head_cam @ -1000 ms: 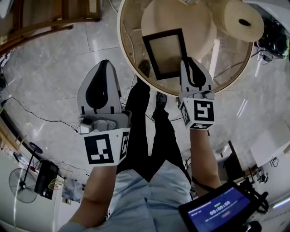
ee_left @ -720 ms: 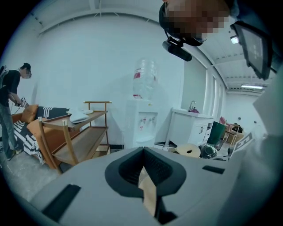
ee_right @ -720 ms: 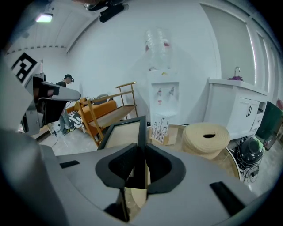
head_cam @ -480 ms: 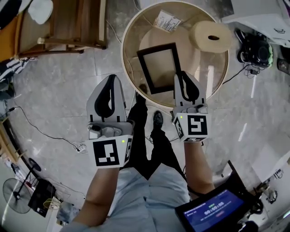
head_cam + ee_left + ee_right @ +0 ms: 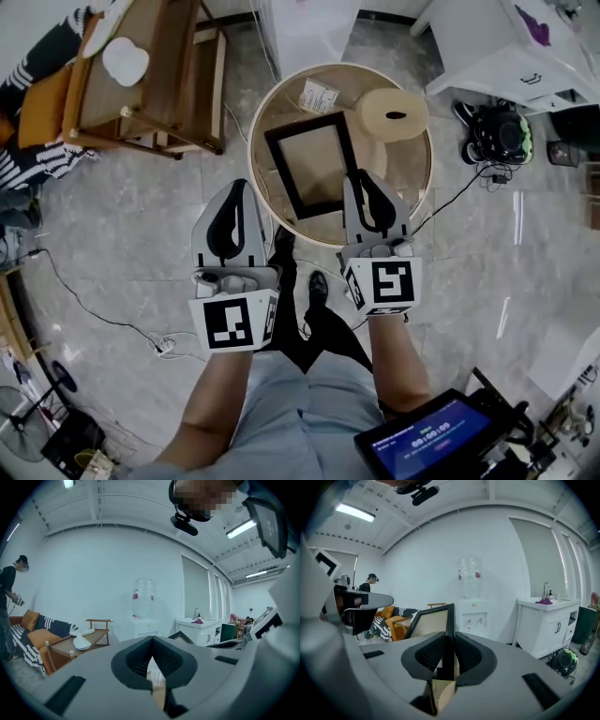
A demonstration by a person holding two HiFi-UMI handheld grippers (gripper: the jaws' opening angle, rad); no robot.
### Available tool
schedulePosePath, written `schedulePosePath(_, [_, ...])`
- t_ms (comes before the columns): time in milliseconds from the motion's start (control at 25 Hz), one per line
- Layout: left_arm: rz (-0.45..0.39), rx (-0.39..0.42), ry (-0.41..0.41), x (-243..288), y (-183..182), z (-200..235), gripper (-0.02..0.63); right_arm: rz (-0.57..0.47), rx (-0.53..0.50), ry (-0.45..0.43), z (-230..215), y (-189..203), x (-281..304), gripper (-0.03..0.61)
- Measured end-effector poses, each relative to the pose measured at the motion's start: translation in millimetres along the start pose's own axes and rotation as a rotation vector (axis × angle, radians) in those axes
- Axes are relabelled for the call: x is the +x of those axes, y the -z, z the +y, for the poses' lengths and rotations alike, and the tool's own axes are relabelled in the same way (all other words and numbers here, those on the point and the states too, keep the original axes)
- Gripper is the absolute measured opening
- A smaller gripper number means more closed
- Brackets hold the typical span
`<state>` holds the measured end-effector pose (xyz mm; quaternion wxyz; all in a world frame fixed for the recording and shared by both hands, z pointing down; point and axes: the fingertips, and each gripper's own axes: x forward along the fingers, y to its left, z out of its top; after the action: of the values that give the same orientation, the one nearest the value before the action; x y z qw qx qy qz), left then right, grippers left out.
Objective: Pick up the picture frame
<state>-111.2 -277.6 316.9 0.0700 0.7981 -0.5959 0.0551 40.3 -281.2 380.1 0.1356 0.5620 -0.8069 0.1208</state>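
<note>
Right gripper [image 5: 449, 644] first: its jaws are pressed tight on the dark edge of the picture frame [image 5: 309, 164], and the frame stands out ahead of them with its pale panel turned to the left. It's an edge pinch, which looks like the only hold a thin flat thing like this offers. Taking the bite near one corner leaves most of the frame hanging out beyond the jaws, so I'd expect it to want to swing.

From overhead the frame sits over the near-left part of the round table [image 5: 252, 150], and the gripper comes in across the table's near edge. The gripper view looks level across the room with the frame riding in it. That suggests the frame is up off the tabletop, though no view shows the gap plainly.

Left gripper [image 5: 234, 192] now: jaws together, nothing between them. It's parked over the floor [image 5: 141, 216], just off the table's near-left edge. My read is that it's kept out of the way, since one gripper is enough to carry this.

Further out there's a roll [image 5: 394, 114] by the far-right edge. A small printed card [image 5: 319, 96] lies at the far edge, and both are clear of the frame.
</note>
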Motion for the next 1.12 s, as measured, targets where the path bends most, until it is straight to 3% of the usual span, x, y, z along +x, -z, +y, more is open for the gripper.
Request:
schedulePosePath(200, [-0.092,0.015,0.001,-25,-55,-1,0.011,-0.093,-0.041,0.012,16,-66,-32,0.080])
schedulePosePath(560, [-0.262,0.035,-0.020,-93,-139,-33,0.011,-0.258,-0.132,-0.001,35,-140,-122,0.080])
schedulePosePath(800, [-0.323,0.109,-0.032,-125,-174,-48,0.011,-0.346,-0.165,0.020,34,-178,-167,0.080])
schedulePosePath(1120, [-0.382,0.094,-0.009,-132,-204,-62,0.011,-0.399,-0.198,0.030,37,-204,-185,0.080])
